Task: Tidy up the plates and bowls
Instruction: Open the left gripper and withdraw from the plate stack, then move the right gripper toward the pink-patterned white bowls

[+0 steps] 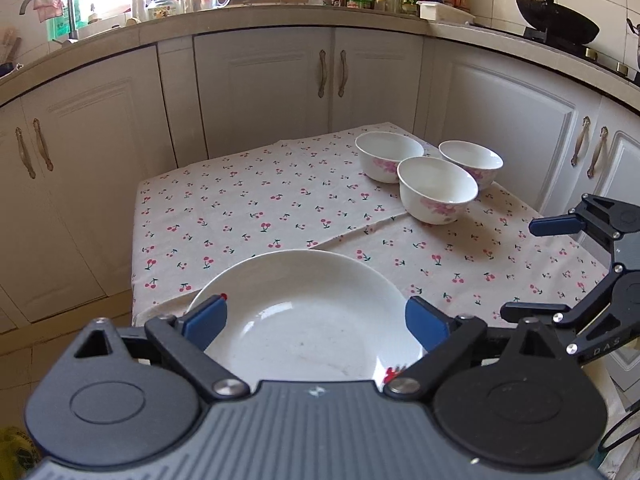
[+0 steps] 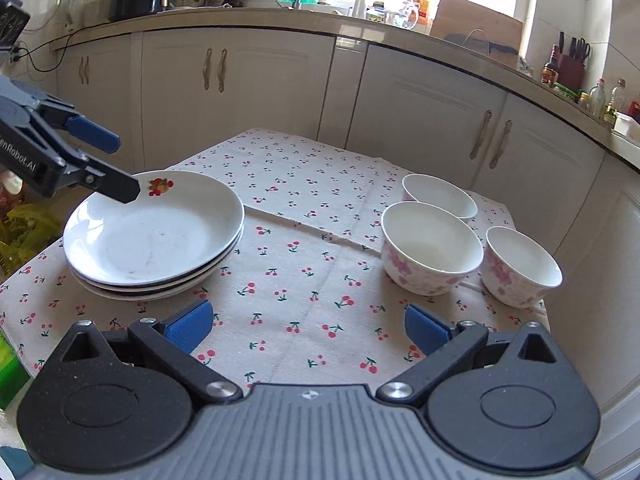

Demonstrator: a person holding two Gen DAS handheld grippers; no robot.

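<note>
My left gripper (image 1: 316, 320) hides the near rim of the plates (image 2: 154, 236), a stack of three at the cloth's (image 2: 288, 248) near left; its jaws are wide, holding nothing. My right gripper (image 2: 308, 326) is wide, empty too. Three empty bowls (image 2: 432, 254) cluster far right.

A table covered by a cherry-print cloth (image 2: 296, 264) fills the right wrist view. Near its left edge sits a stack of white plates (image 2: 154, 240), the top one bearing a small fruit motif on its far rim. The left gripper (image 2: 124, 168) reaches in from the left above that rim, its jaws apart with nothing between them. Toward the right edge stand three white bowls (image 2: 432, 254) with pink flowers, close together. The right gripper (image 2: 308, 330) hangs spread wide over the near edge, empty.
</note>
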